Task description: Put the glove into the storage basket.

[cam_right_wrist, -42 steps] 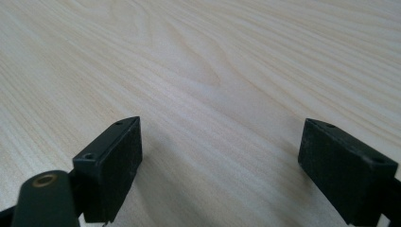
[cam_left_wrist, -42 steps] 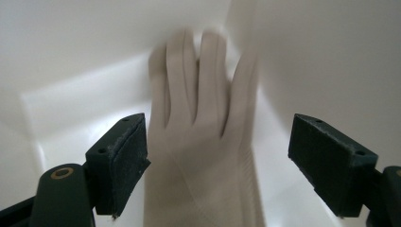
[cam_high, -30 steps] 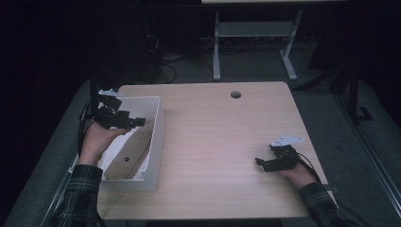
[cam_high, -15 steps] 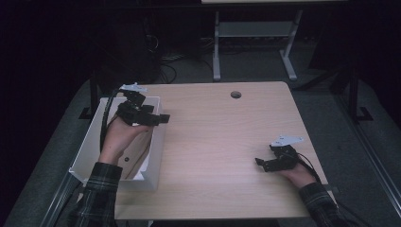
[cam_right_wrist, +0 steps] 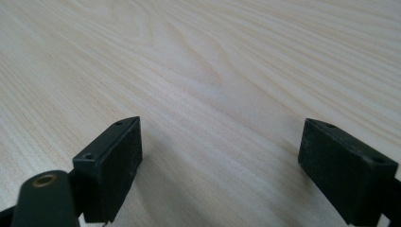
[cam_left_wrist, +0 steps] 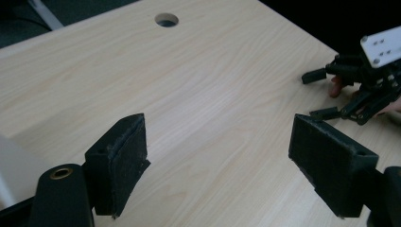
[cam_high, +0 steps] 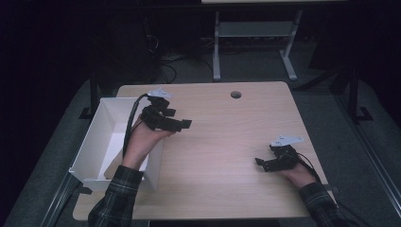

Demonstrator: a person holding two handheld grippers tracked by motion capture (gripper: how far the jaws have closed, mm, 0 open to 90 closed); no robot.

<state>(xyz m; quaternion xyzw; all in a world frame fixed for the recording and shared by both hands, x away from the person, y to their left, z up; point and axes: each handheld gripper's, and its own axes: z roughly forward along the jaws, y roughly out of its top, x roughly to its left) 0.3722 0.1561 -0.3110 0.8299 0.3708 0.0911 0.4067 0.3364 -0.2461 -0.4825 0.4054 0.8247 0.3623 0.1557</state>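
Note:
My left gripper (cam_high: 182, 124) hangs over the table just right of the white box (cam_high: 90, 144), open, with nothing between its jaws. In the left gripper view the gripper (cam_left_wrist: 217, 165) stands wide apart above bare wood. My right gripper (cam_high: 261, 163) rests low near the table's right front, open and empty; it appears as the far gripper (cam_left_wrist: 321, 94) in the left gripper view. The right gripper view has the gripper (cam_right_wrist: 220, 170) spread over plain wood grain.
The light wooden table (cam_high: 222, 142) has a round cable hole (cam_high: 235, 94) near its far edge. The white box overhangs the table's left side. Behind the table stand a metal frame (cam_high: 253, 35) and floor cables (cam_high: 163, 59).
My left gripper has moved rightward and toward the table's middle, from above the white box's far end to past the box's right wall. The right gripper has stayed put.

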